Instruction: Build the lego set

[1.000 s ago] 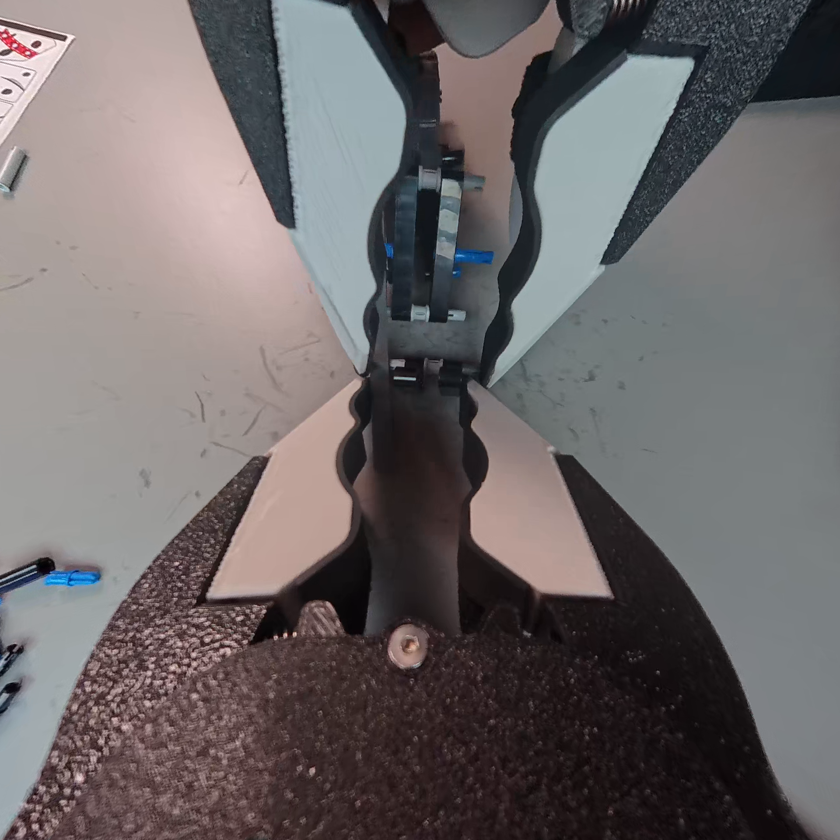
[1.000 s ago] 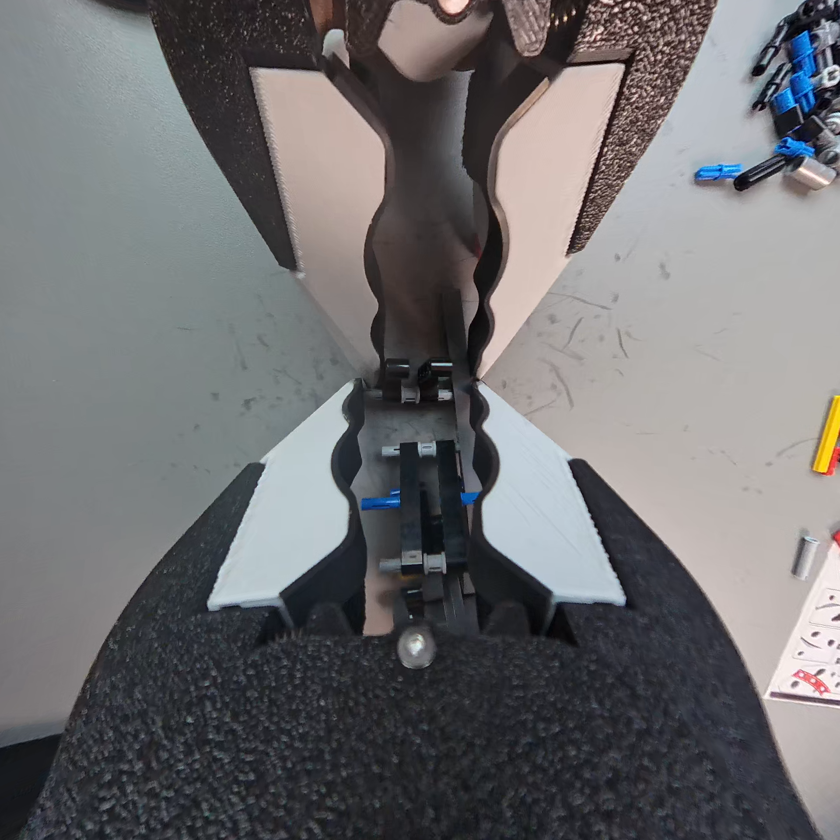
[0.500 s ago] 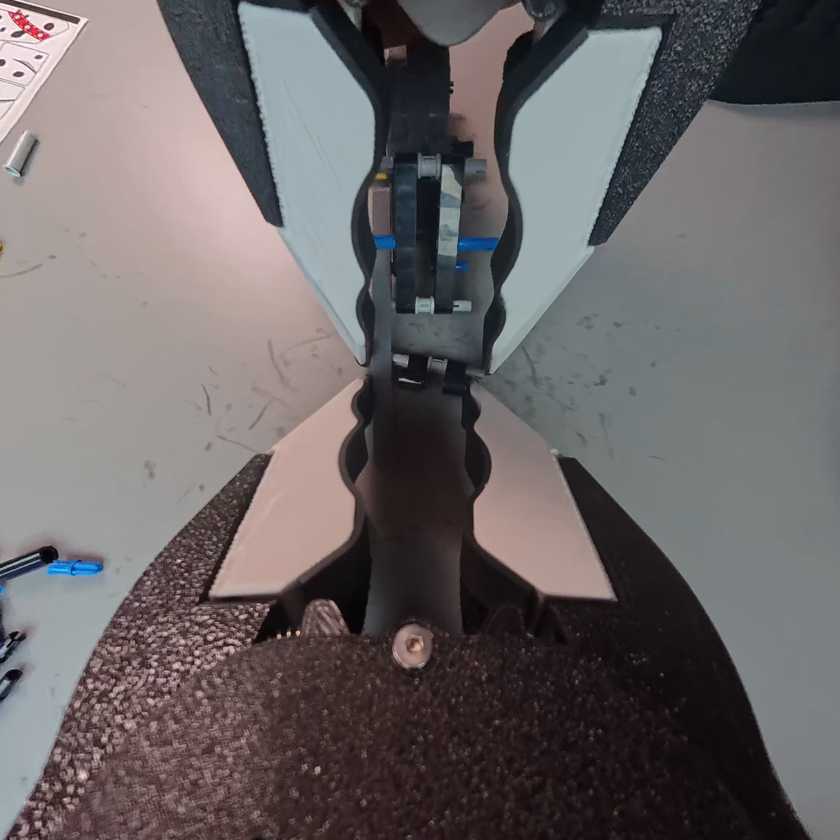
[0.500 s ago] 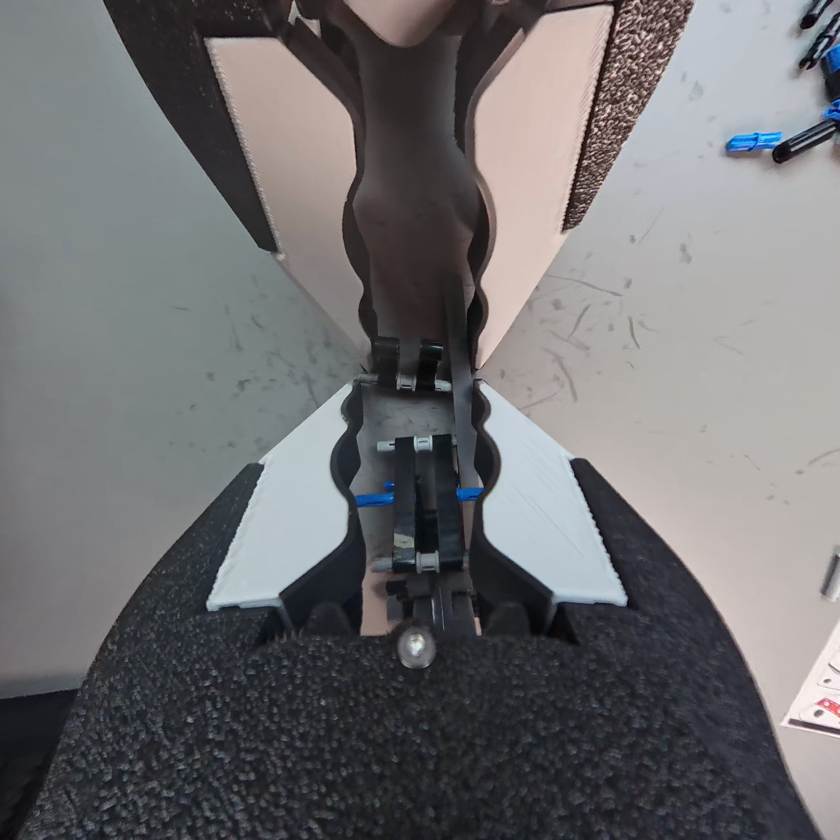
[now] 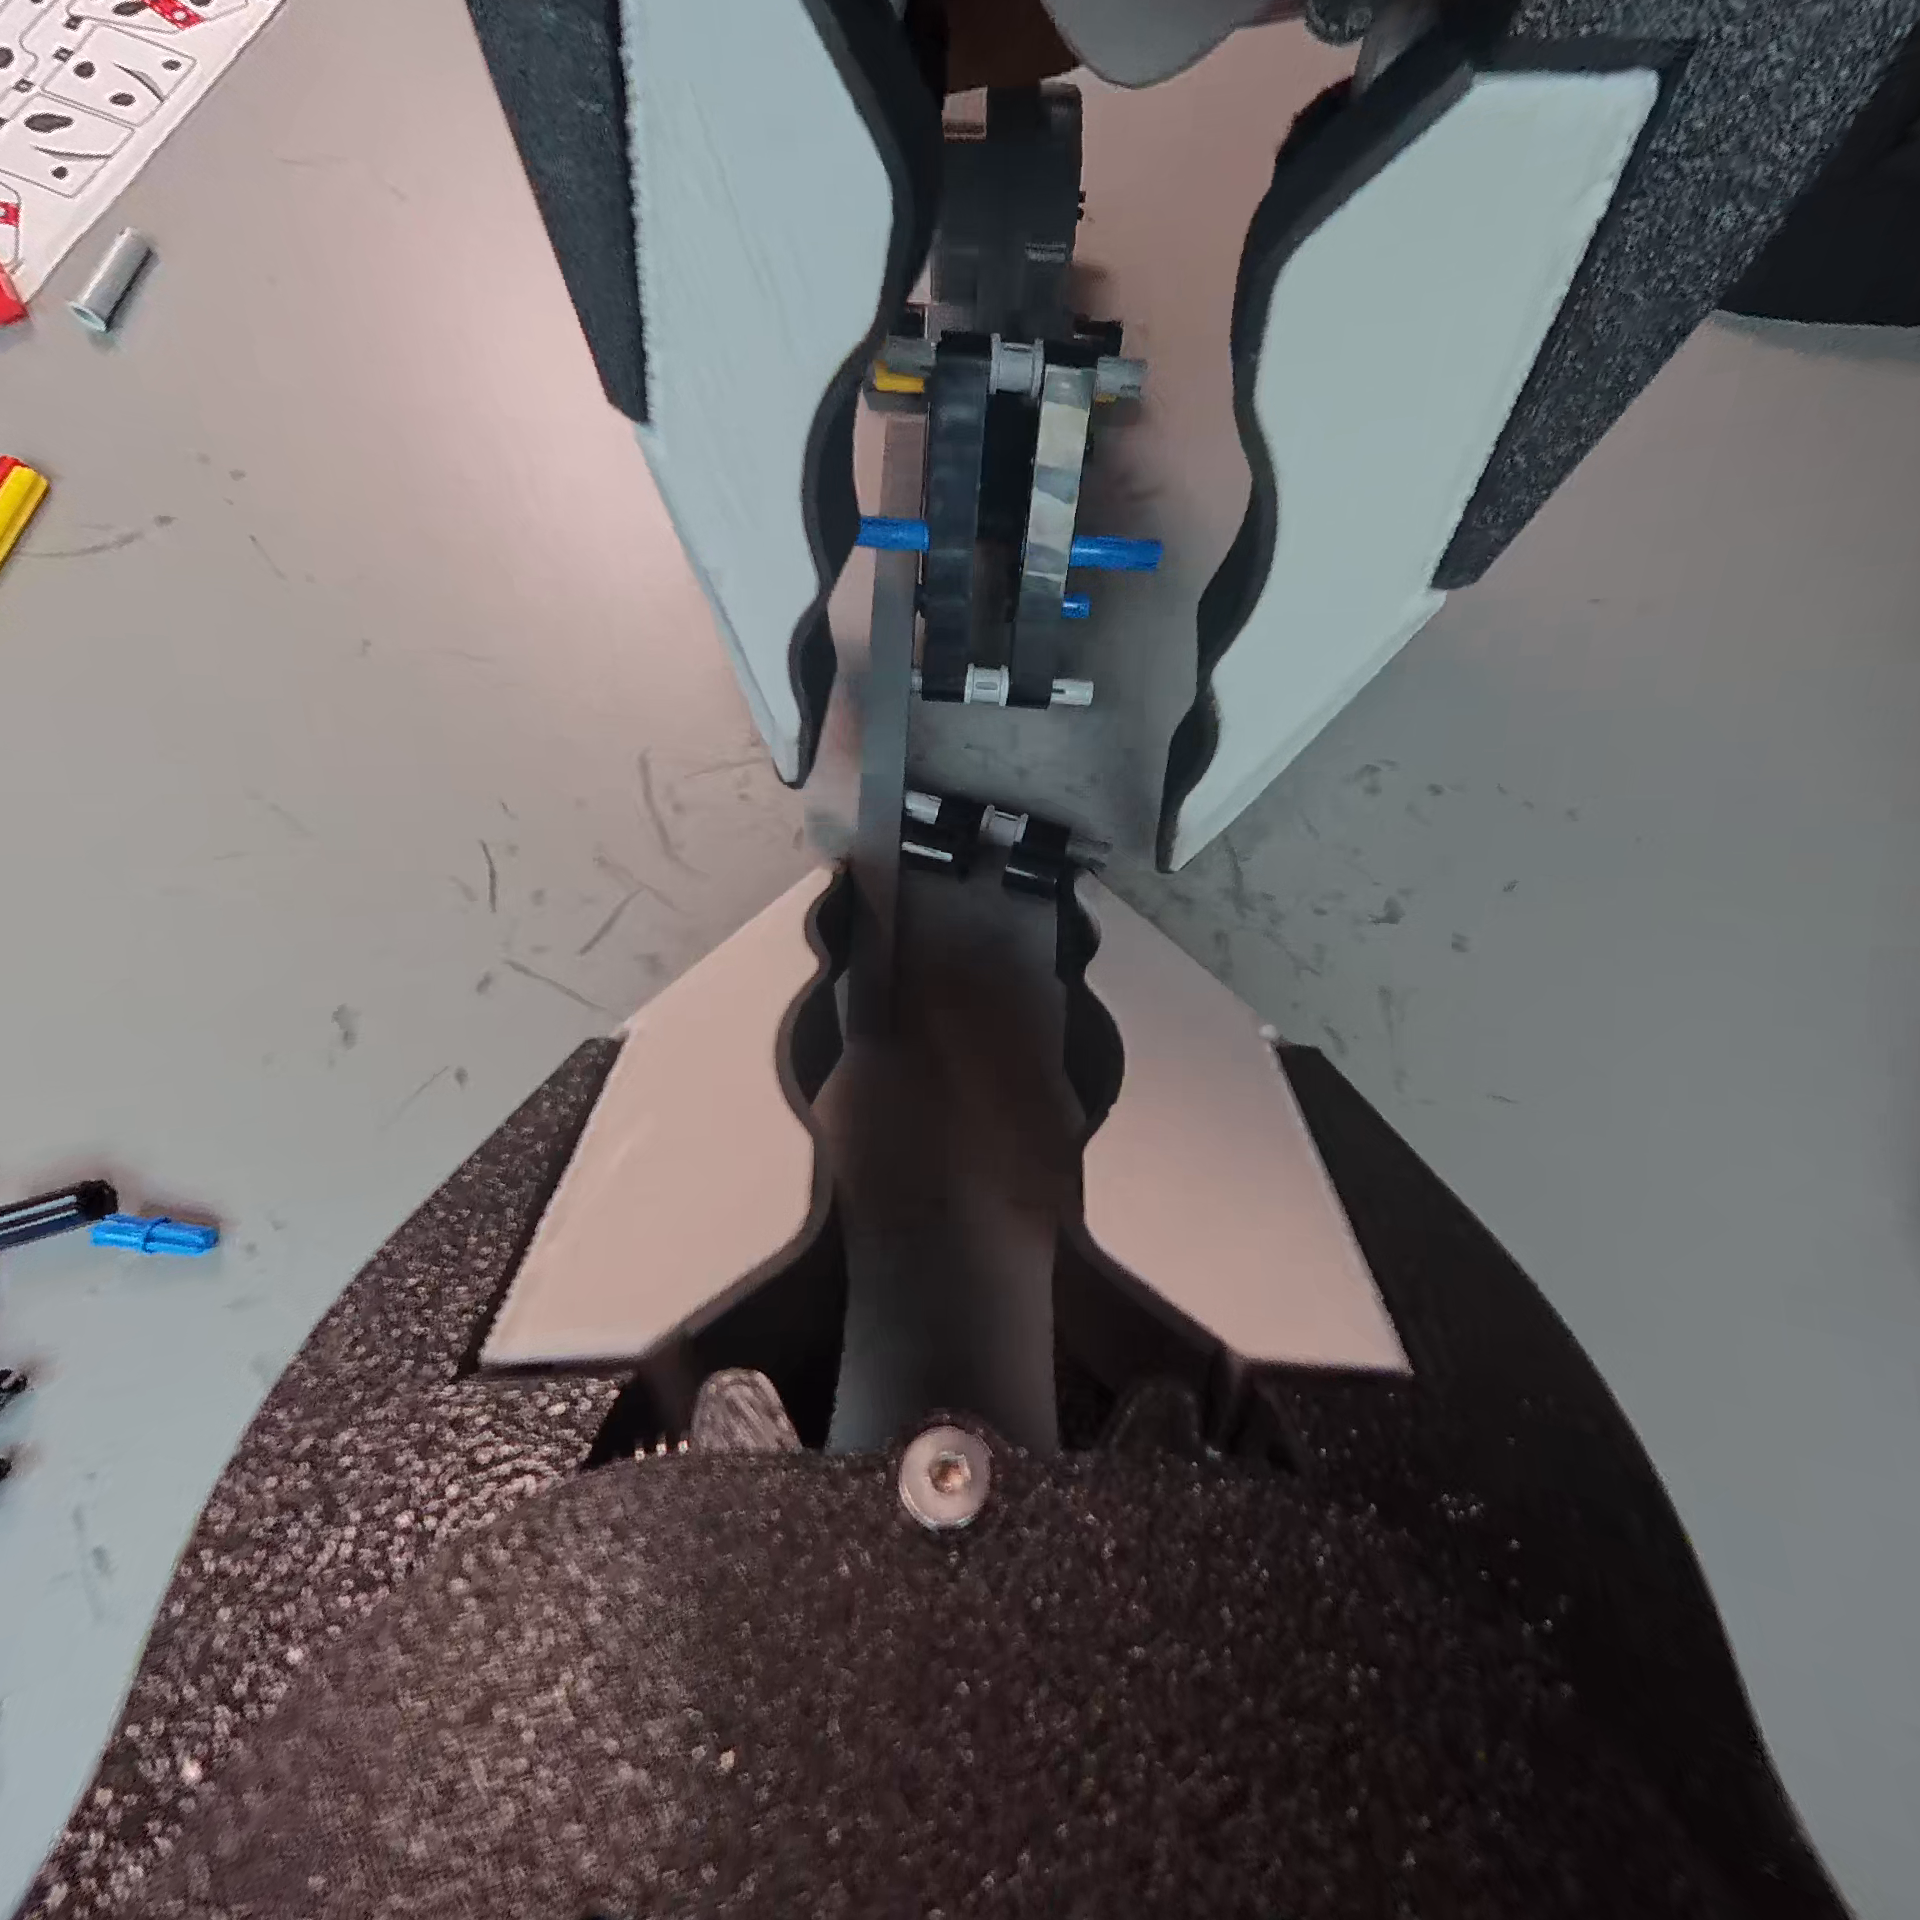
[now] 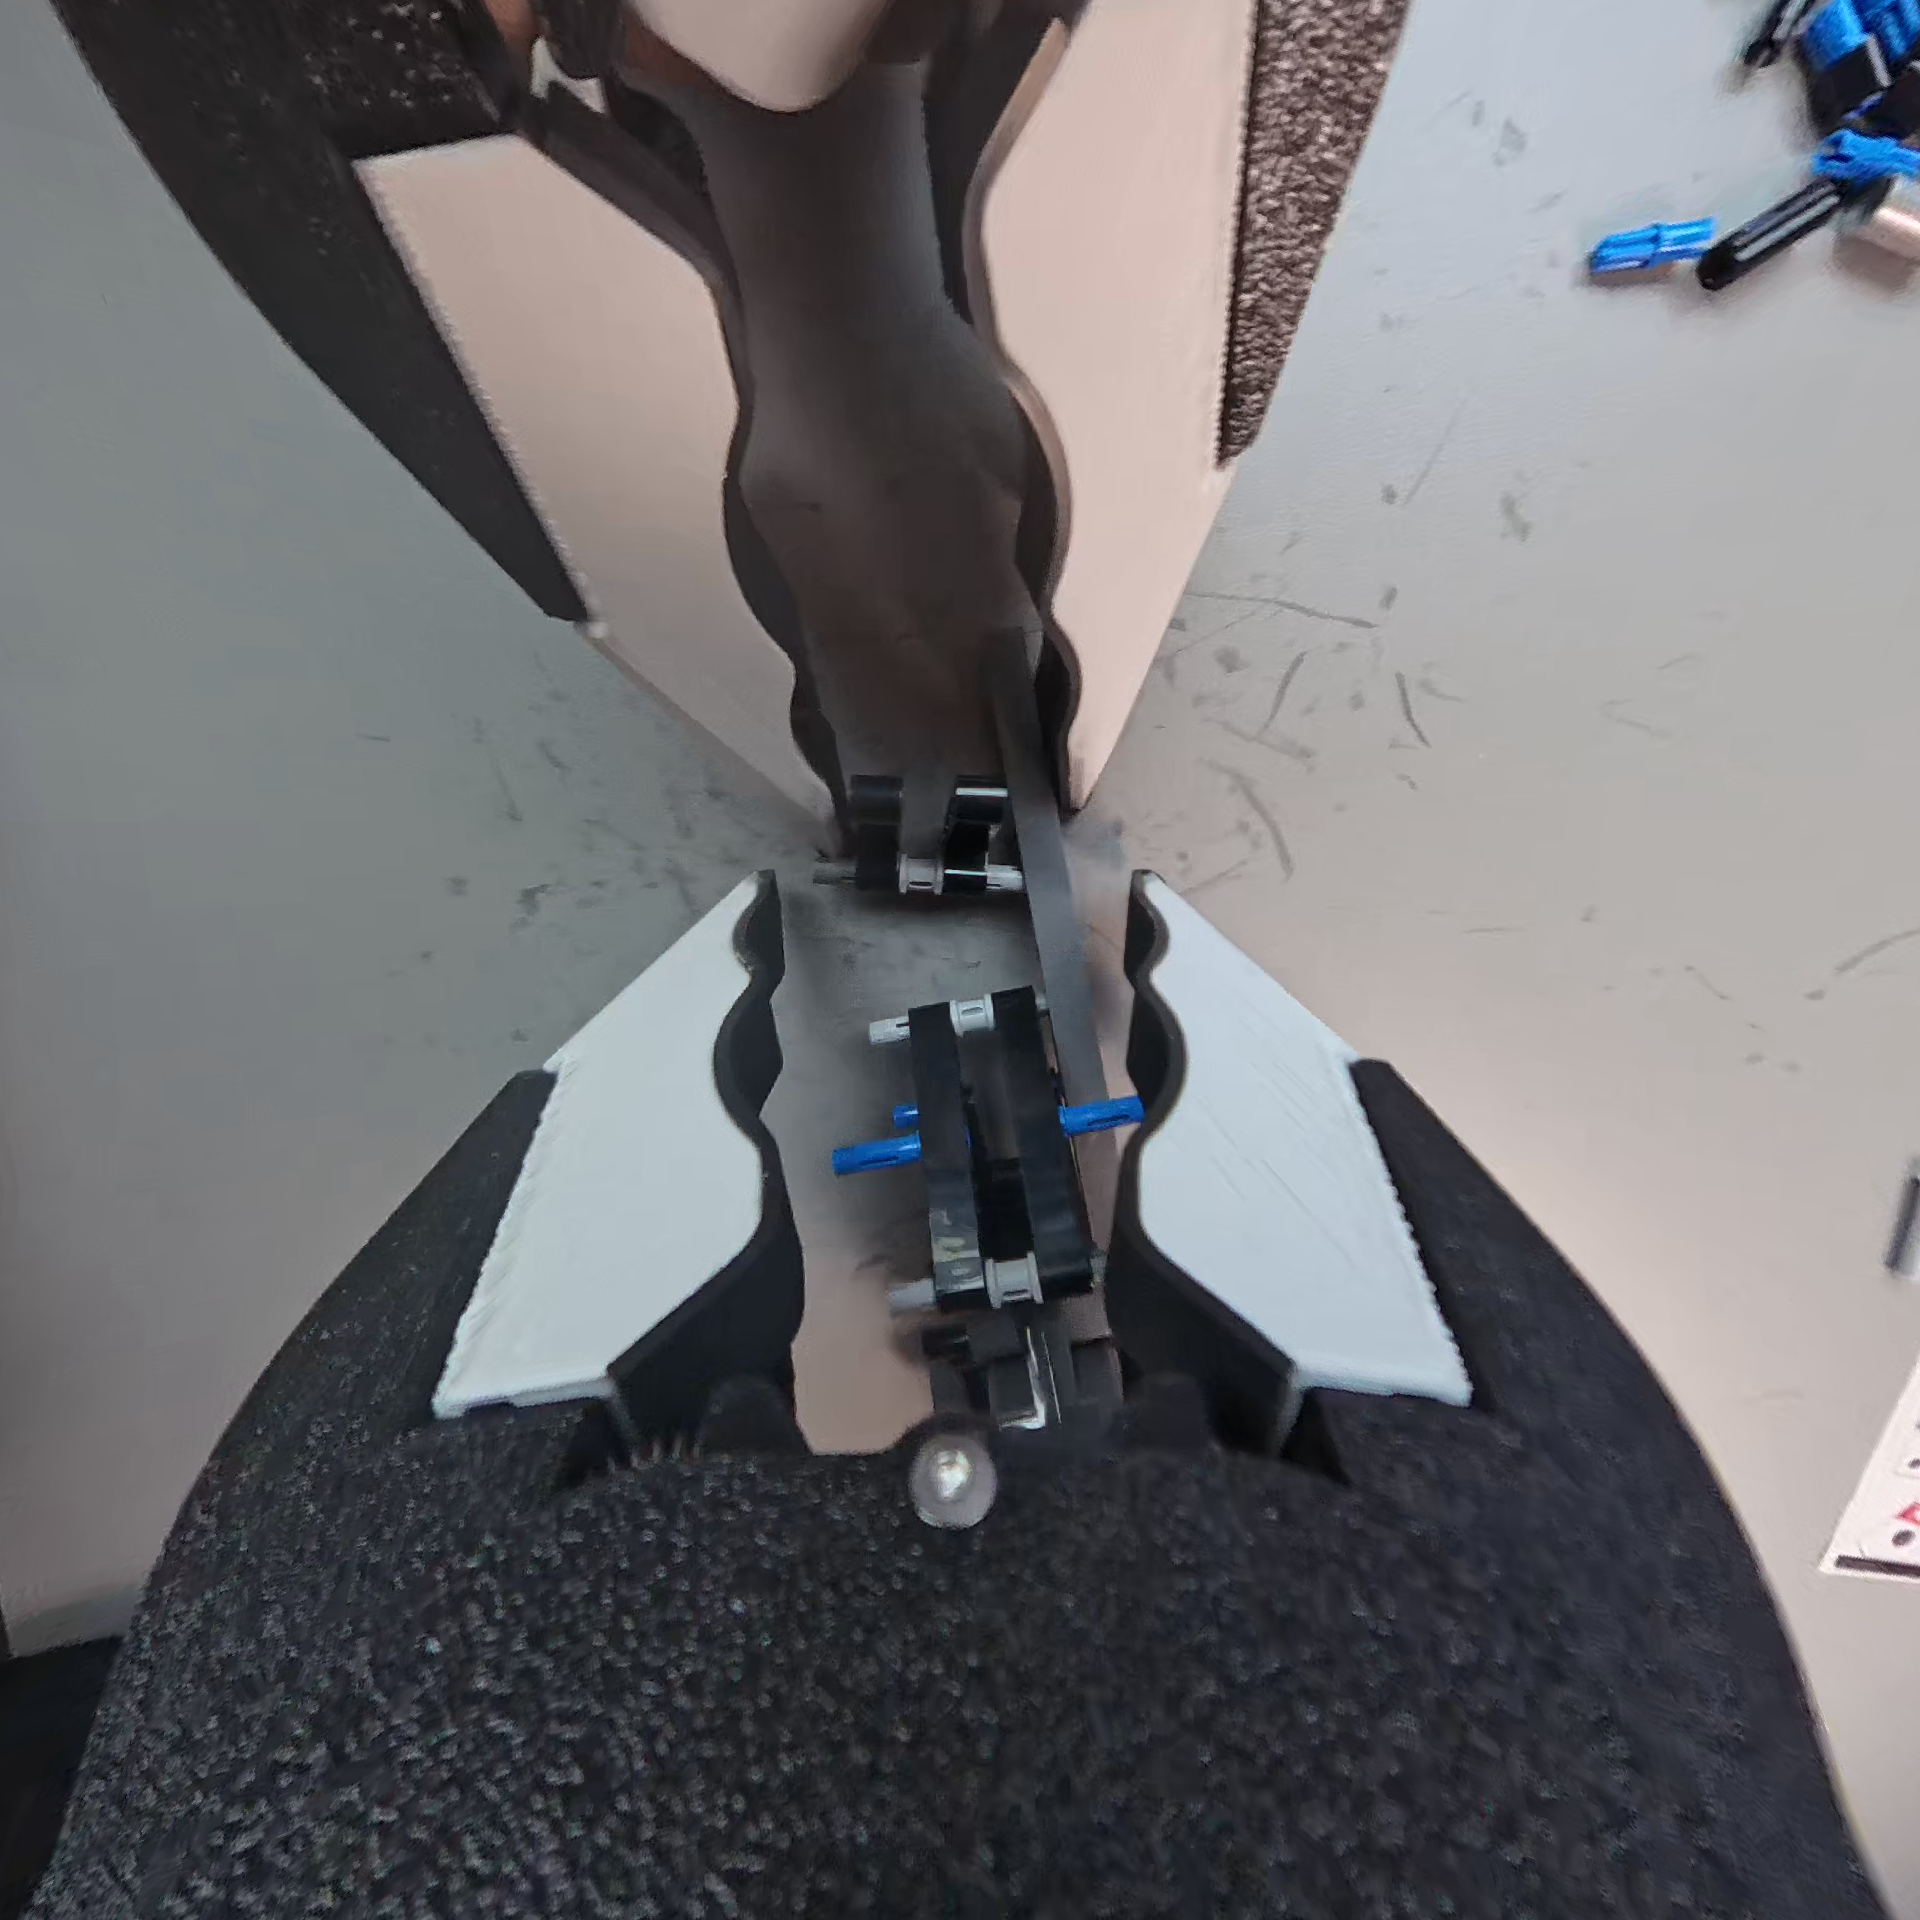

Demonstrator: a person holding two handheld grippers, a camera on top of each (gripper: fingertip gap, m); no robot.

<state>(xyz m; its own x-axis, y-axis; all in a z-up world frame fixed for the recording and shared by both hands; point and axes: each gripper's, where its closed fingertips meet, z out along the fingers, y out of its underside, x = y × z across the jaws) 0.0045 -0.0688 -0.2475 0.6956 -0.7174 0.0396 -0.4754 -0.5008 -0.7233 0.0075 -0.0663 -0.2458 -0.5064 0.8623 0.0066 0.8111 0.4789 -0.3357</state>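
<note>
A black lego assembly (image 5: 997, 520) with grey and blue pins lies along the line between my two grippers, which face each other tip to tip over the grey table. My left gripper (image 5: 956, 894) is shut on the near end of the assembly, on its black connectors and a long thin black beam (image 5: 883, 727). My right gripper (image 6: 951, 883) stands around the assembly's middle (image 6: 987, 1143) with its jaws apart; a gap shows beside the left blue pin. The right gripper also shows at the top of the left wrist view (image 5: 987, 810), and the left gripper at the top of the right wrist view (image 6: 951, 810).
Loose parts lie on the table: a blue pin (image 5: 154, 1236), a black axle (image 5: 52, 1210), a grey sleeve (image 5: 109, 281), yellow and red pieces (image 5: 16, 509) and a printed sheet (image 5: 94, 104). A pile of blue and black parts (image 6: 1849, 104) sits at the top right of the right wrist view. Less than 4 cm separates the two grippers' tips.
My right gripper's jaws have widened and no longer press on the blue pins. My left gripper keeps its hold. Both grippers shifted slightly along the assembly.
</note>
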